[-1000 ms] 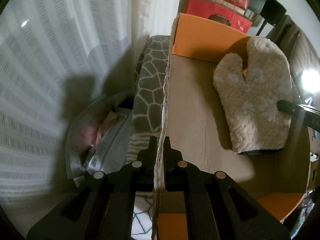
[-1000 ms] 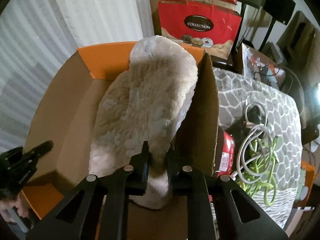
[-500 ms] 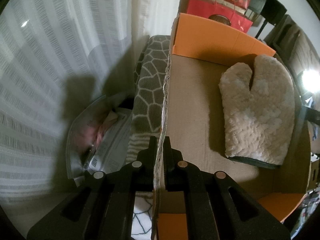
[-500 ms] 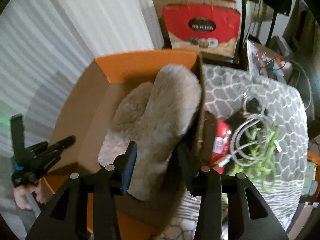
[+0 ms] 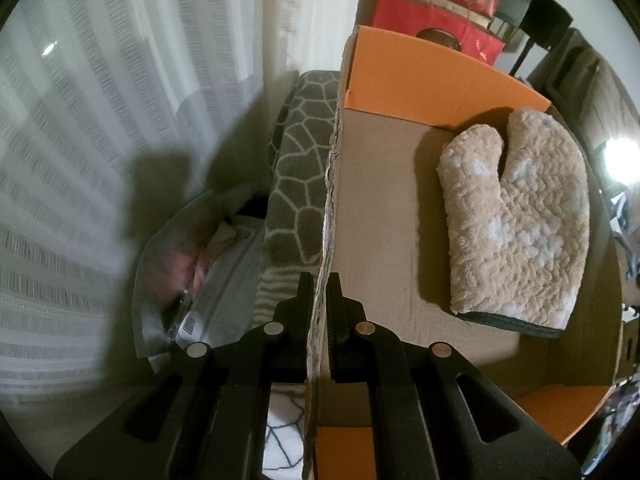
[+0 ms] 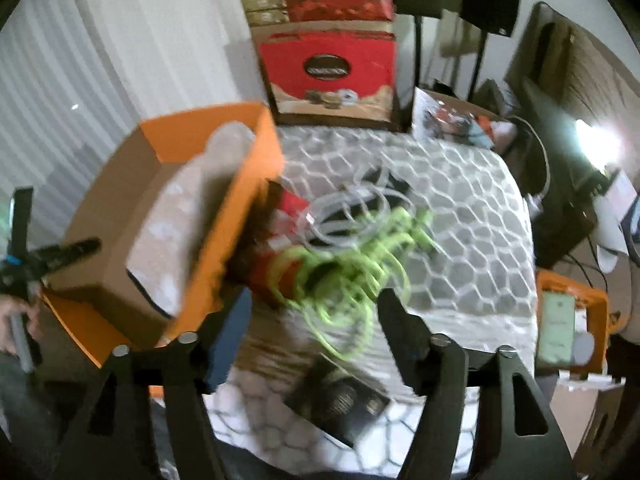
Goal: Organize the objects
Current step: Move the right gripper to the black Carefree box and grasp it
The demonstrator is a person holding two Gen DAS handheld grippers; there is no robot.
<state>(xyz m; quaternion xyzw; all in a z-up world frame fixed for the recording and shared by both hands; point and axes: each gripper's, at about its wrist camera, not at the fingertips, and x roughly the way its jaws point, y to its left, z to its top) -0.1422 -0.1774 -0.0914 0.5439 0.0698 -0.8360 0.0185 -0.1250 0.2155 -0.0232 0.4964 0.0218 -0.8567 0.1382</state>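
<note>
One item is already put away: the fleecy mitt [image 5: 516,224] lies flat on the floor of the cardboard box [image 5: 448,76], close to its far wall, and nothing touches it now. Your left gripper [image 5: 319,284] is clamped tight on the box's near wall, the torn cardboard edge pinched between its pads, which keeps the box steady on the patterned blanket [image 6: 460,216]. Your right gripper [image 6: 314,300] has just been opening; its jaws stand wide with nothing between them, and it hangs over the blanket just outside the box, above the tangle of green cord [image 6: 360,256] and the white cable [image 6: 344,208] coiled beside it. So the drop of the mitt looks done, and you are at the start of the next fetch. A red packet [image 6: 280,240] sits against the box's outer wall, partly under the cords, and a dark booklet [image 6: 340,400] lies nearer to you on the blanket. The right-hand view is blurred, so settle before you commit. My guess is the green cord comes next: loose loops will trail and snag the white cable, so close on a bunched part, lift slowly, and keep your left hold on the box.
</note>
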